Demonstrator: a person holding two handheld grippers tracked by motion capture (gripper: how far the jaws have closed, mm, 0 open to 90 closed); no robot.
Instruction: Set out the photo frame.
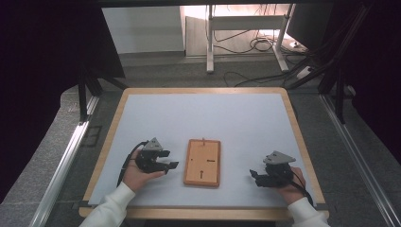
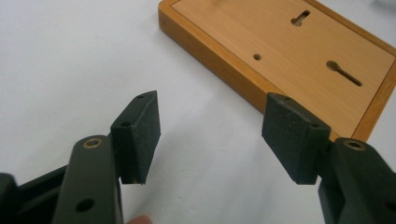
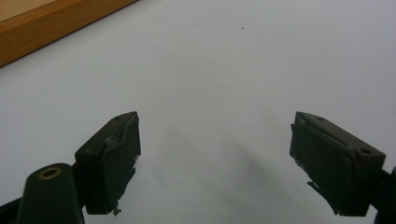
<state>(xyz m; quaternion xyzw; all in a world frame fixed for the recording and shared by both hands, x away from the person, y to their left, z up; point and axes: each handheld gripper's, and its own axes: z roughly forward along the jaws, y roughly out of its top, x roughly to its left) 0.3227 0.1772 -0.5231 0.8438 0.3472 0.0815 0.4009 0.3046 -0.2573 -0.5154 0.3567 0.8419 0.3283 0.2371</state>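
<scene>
While both tools gape wide, flat rectangular wooden board (image 1: 202,162), smooth grain, keyhole slots.

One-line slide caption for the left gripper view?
Left gripper open above the white table, jaws apart and empty, facing the near edge of a wooden board with keyhole slots.

**Lab recording rig, not a home**

Looks like a lab or test workshop. White table (image 1: 203,118) with wooden edging, boxed in by black curtains (image 1: 42,56) and aluminium rails (image 1: 61,161). Beyond the far edge: grey floor (image 1: 189,71), loose cables (image 1: 255,45), white desk legs (image 1: 210,42), a power strip (image 1: 305,72).
</scene>
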